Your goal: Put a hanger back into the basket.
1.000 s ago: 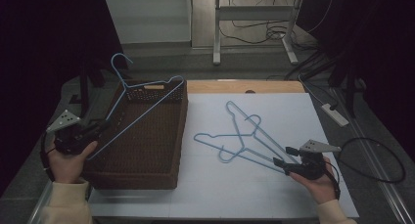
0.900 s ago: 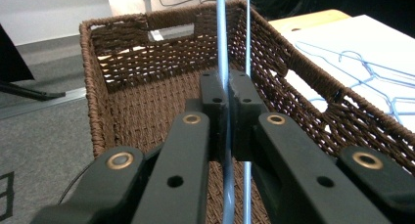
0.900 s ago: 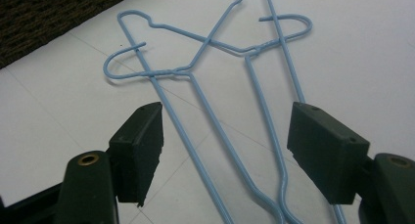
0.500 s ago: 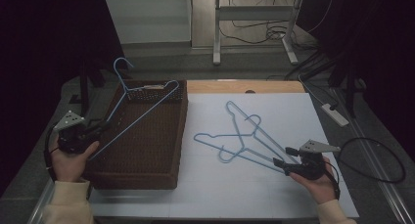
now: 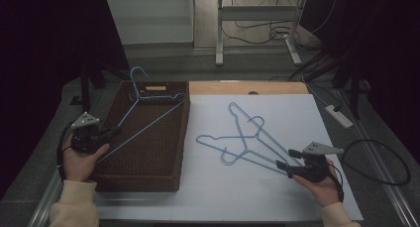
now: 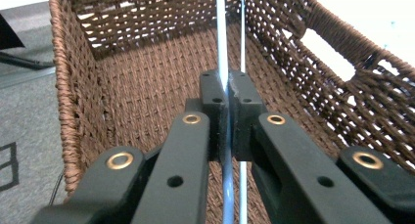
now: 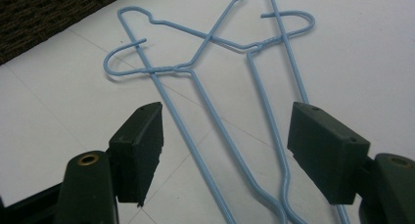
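Blue hanger (image 5: pixel 148 119) clamped in left gripper (image 5: pixel 113 133) over basket (image 5: pixel 143 173) | right gripper (image 5: pixel 283 166) apart, low

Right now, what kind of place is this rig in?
Probably a lab or workshop data-collection bench: a white-covered table, loose cables and a power strip on the floor, and staged props, blue wire hangers beside a wicker basket.

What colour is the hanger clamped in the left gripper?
Light blue hanger, clearest in the left gripper view.

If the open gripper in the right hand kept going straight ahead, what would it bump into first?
Probably the two crossed blue hangers on the white table; their wires already lie between the right gripper and its open jaws.
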`<state>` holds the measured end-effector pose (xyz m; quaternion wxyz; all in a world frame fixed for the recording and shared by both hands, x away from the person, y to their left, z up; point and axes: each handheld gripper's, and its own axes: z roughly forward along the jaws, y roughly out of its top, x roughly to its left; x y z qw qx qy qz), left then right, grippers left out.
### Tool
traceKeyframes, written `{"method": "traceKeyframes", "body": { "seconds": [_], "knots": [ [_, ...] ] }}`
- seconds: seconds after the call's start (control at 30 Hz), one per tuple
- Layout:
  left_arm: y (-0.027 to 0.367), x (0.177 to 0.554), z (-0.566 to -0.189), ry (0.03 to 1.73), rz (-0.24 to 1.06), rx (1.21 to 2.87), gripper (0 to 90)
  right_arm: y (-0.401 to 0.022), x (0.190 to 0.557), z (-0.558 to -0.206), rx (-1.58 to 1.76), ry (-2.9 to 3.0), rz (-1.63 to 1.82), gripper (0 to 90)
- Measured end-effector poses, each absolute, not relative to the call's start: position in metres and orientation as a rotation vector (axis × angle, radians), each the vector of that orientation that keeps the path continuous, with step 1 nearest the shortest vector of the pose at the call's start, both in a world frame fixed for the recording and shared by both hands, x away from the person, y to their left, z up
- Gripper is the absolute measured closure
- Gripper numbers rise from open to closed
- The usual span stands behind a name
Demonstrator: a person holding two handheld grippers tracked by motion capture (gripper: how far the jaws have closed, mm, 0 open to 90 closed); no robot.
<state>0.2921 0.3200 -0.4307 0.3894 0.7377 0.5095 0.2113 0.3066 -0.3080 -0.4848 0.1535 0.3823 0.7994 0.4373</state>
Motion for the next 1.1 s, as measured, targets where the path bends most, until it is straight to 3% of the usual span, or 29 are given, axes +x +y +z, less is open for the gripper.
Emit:
{"method": "traceKeyframes", "body": {
  "seconds": [0.7, 1.1],
  "knots": [
    [0.313, 0.313, -0.441, 1.377, 0.421, 2.057, 86.3, -0.307, 0.307, -0.485, 1.099, 2.294, 1.251, 29.8],
    [0.313, 0.332, -0.449, 1.561, 0.305, 2.204, 84.0, -0.306, 0.308, -0.486, 1.099, 2.307, 1.251, 29.7]
  ]
}}
